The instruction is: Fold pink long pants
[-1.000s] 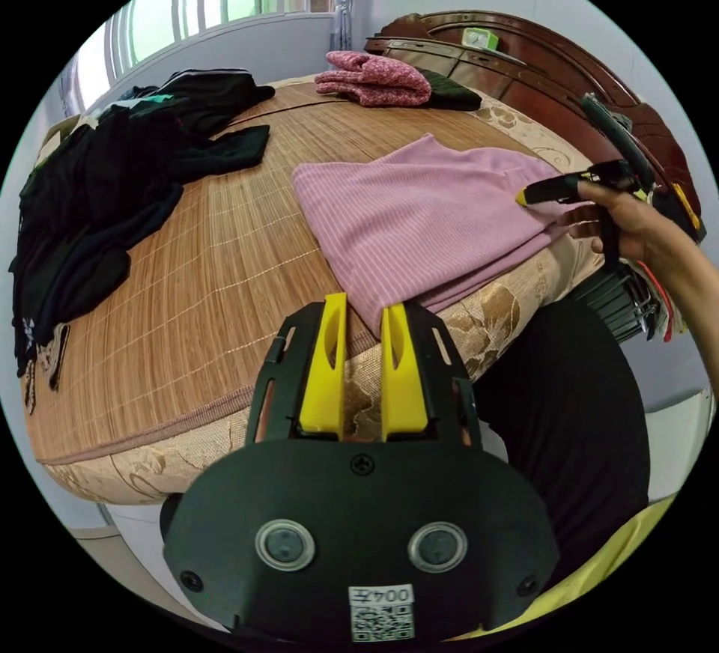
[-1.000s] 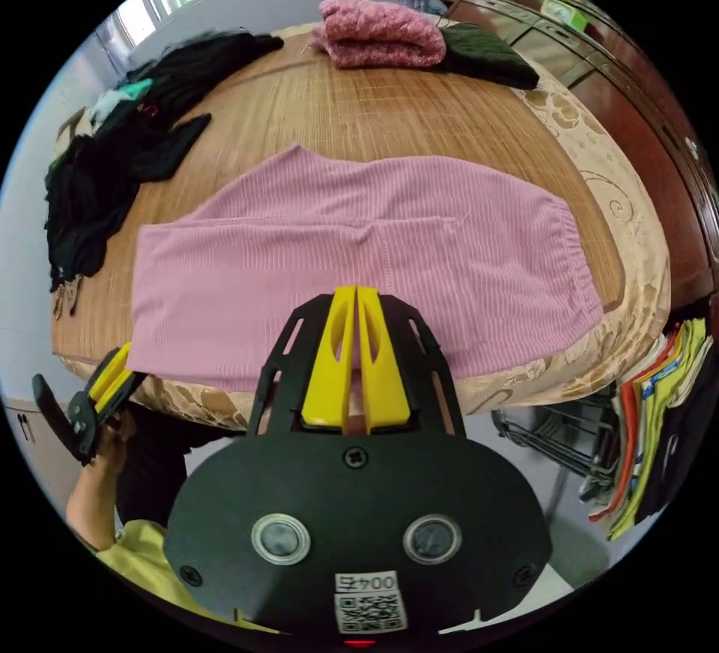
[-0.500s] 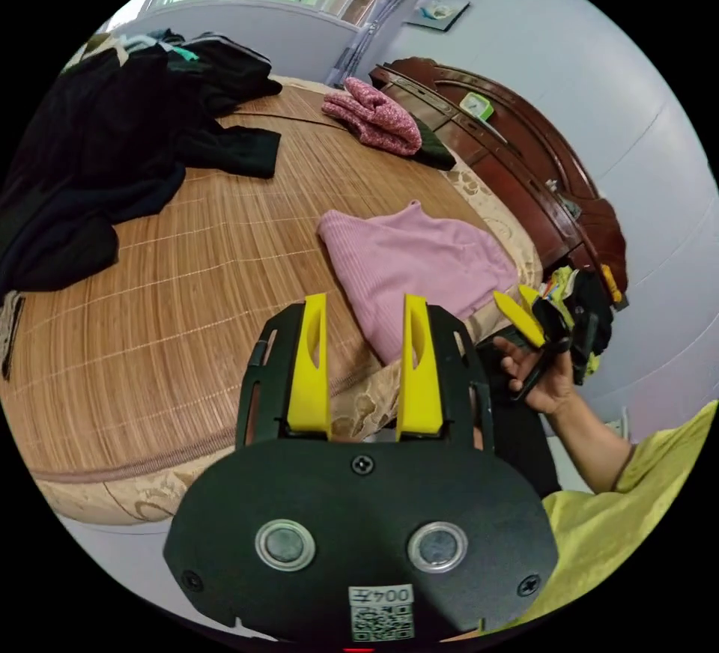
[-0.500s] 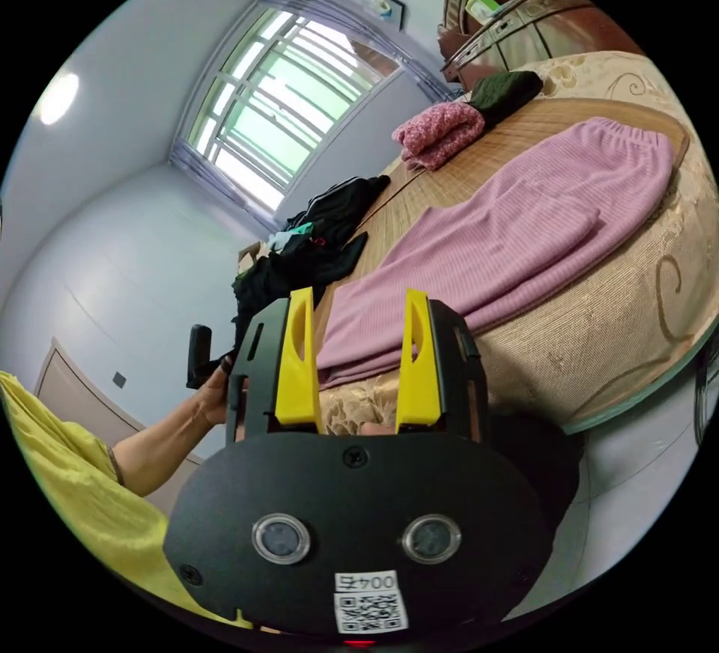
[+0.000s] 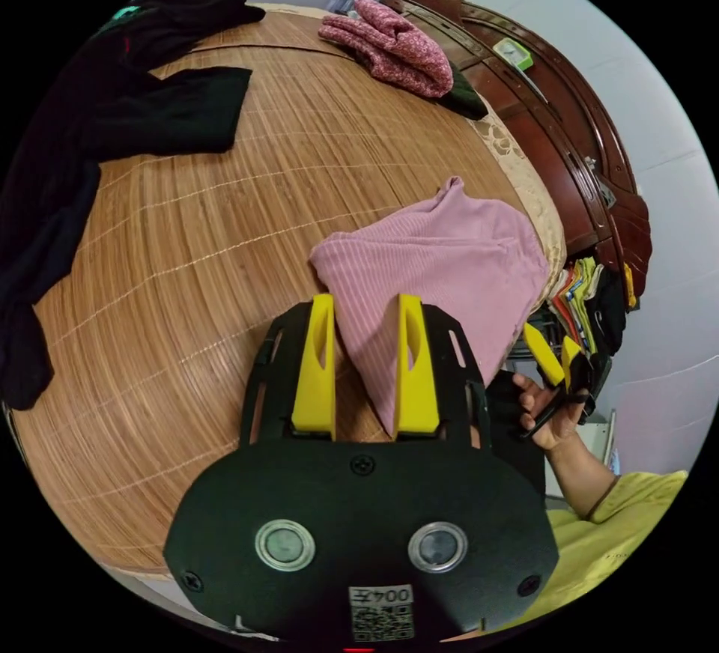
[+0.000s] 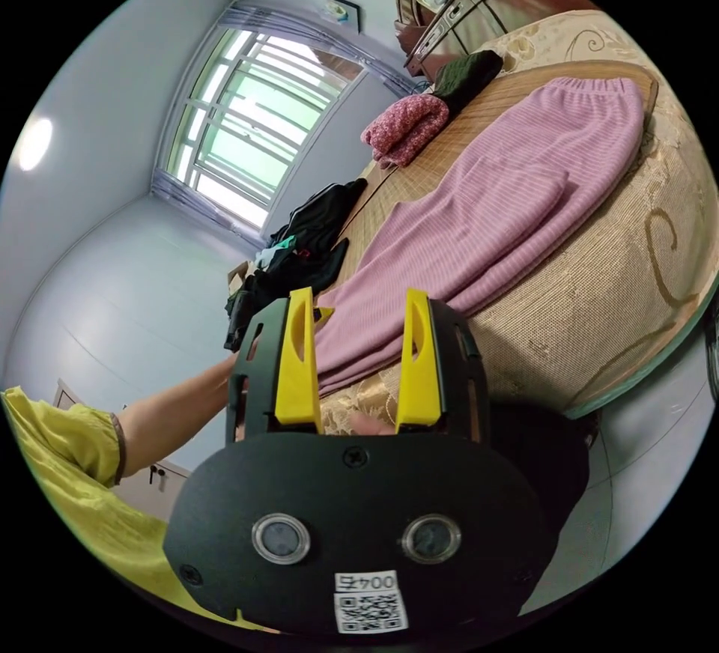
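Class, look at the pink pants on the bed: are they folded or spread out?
Folded once lengthwise. The pink pants lie flat on the mat, one leg stacked on the other; both grippers are open, off them.

Left gripper view looks down close over the bed (image 5: 187, 234); right gripper view looks low from its edge; both share the pink pants (image 5: 449, 263).

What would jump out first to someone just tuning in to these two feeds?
The pink pants, lying flat along the near edge of the bamboo mat, waistband toward the dark wooden headboard. The left tongs hang open over the pants' leg end, and the right tongs are open beside the mattress edge. A heap of black clothes sprawls across the mat's far side, with a folded pink knit near the headboard.
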Demonstrator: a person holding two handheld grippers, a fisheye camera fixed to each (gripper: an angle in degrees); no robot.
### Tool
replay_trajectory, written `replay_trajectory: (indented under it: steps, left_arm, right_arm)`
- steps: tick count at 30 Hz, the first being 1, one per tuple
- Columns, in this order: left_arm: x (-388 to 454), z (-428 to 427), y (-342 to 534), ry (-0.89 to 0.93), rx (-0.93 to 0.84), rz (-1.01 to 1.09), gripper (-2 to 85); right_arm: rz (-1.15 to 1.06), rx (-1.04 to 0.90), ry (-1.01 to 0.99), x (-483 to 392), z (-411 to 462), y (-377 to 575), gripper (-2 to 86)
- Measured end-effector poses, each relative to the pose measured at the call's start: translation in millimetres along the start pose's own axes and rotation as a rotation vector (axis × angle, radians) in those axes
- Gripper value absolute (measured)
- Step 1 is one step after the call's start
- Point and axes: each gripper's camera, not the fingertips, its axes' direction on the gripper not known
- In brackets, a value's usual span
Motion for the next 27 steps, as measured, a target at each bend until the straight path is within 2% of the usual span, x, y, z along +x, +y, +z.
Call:
replay_trajectory:
  steps: [3, 8, 12, 15, 17, 21, 25, 27]
  left_arm:
    - [2.1, 5.4, 8.5, -0.023, 0.044, 0.034, 6.6]
    - [-9.9, -0.3, 48.1, -0.011, 0.133, -0.052, 3.7]
    - [-30.3, -16.9, 114.4, -0.106, 0.184, -0.114, 3.0]
    - [-43.8, -29.5, 169.3, -0.145, 0.236, -0.159, 2.9]
    - [-46.2, -31.8, 200.4, -0.134, 0.271, -0.172, 3.0]
    - [-33.0, -35.5, 255.1, -0.120, 0.364, -0.153, 3.7]
    - [-12.9, -29.4, 280.1, -0.126, 0.338, -0.080, 5.8]
    - [-7.5, -25.7, 287.1, -0.133, 0.314, -0.045, 6.6]
  right_arm:
    - [-0.013, -0.002, 0.020, -5.8, 9.6, 1.5, 16.1]
    - [-0.013, 0.056, 0.098, -18.7, 21.3, 4.2, 13.6]
    - [0.042, 0.060, 0.142, -24.6, 30.2, 0.7, 13.0]
    - [-0.011, 0.017, 0.251, -43.2, 47.8, -9.2, 12.5]
    - [-0.122, -0.014, 0.404, -67.6, 72.1, -21.4, 12.2]
    - [-0.169, -0.089, 0.524, -94.7, 112.9, -47.7, 12.3]
    - [-0.138, -0.287, 0.710, -97.6, 170.9, -72.1, 13.2]
    - [-0.154, -0.313, 0.783, -99.3, 188.8, -78.2, 12.5]
